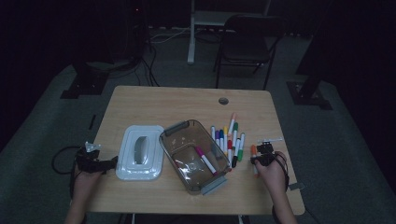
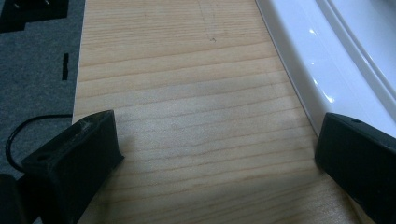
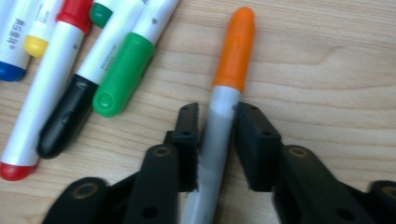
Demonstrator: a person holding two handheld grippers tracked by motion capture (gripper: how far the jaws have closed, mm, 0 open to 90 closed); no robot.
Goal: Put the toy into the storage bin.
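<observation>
An orange-capped marker with a grey-white barrel lies on the wooden table, apart from the others at the right. My right gripper has both pads against its barrel just below the cap. In the high view the same marker sits under the right gripper near the table's right edge. My left gripper stands open above bare wood, its jaws wide apart with nothing between them, just left of the white lid. It rests at the table's left edge.
A clear plastic bin stands mid-table with a pink-capped marker inside. The white lid lies to its left. Several markers lie in a row to the bin's right, with green-capped and black-capped ones closest to the right gripper.
</observation>
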